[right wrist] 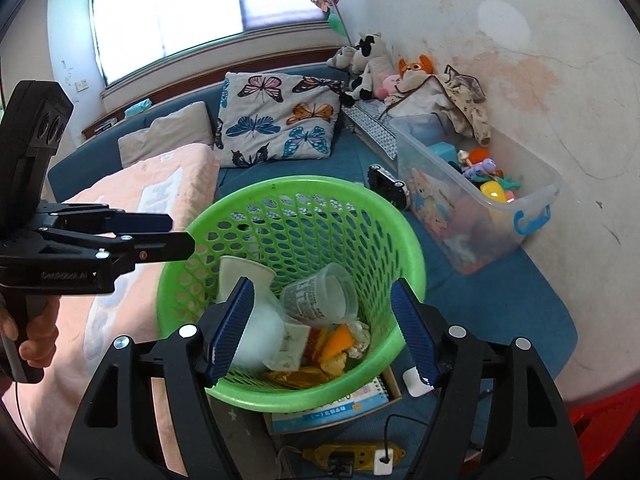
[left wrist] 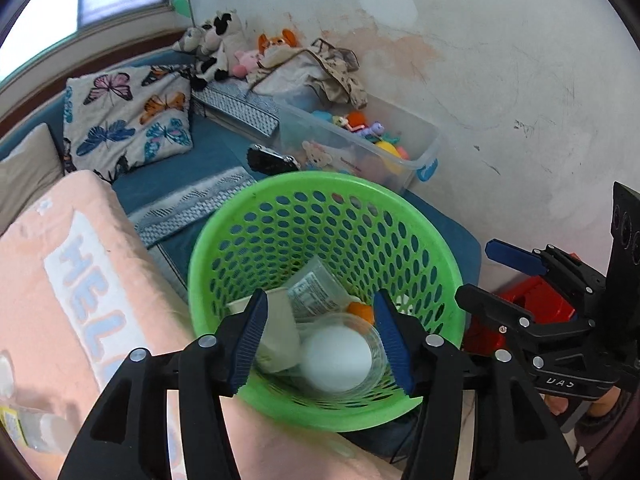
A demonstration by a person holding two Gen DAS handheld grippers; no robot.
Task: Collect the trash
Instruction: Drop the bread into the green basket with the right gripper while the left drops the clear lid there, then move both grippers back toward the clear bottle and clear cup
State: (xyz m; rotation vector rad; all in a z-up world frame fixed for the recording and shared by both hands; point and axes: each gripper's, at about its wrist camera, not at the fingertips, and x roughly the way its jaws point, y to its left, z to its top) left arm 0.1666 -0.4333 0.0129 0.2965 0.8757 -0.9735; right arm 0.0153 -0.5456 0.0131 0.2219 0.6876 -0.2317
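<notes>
Your left gripper (left wrist: pixel 322 340) stood wide apart over the near rim of the green basket (left wrist: pixel 436 240), holding nothing. Your right gripper (right wrist: pixel 322 332) was likewise spread wide and empty over the same basket (right wrist: pixel 412 248), and its blue pads (right wrist: pixel 234 328) framed the basket's mouth with room on both sides.

The basket's opening faced you, its long axis leaning away toward the wall. Inside lay the trash: a clear plastic cup (right wrist: pixel 320 296) on its side, mouth turned toward the right and slightly upward, a white paper cup (right wrist: pixel 240 272) against the left wall, and orange peel (right wrist: pixel 338 340) at the bottom. A white round lid (left wrist: pixel 336 356) showed plainly in the left wrist view; the right wrist view gave only a blurred white mass there.

The pink blanket (left wrist: pixel 60 280) touched the basket's left side. Only the right wrist view showed the notebook (right wrist: pixel 340 408) under the basket's near edge and the yellow power strip (right wrist: pixel 348 454) nearer still. Beyond the basket, well apart, sat the clear toy bin (right wrist: pixel 480 208) against the wall and the butterfly pillow (right wrist: pixel 280 120).
</notes>
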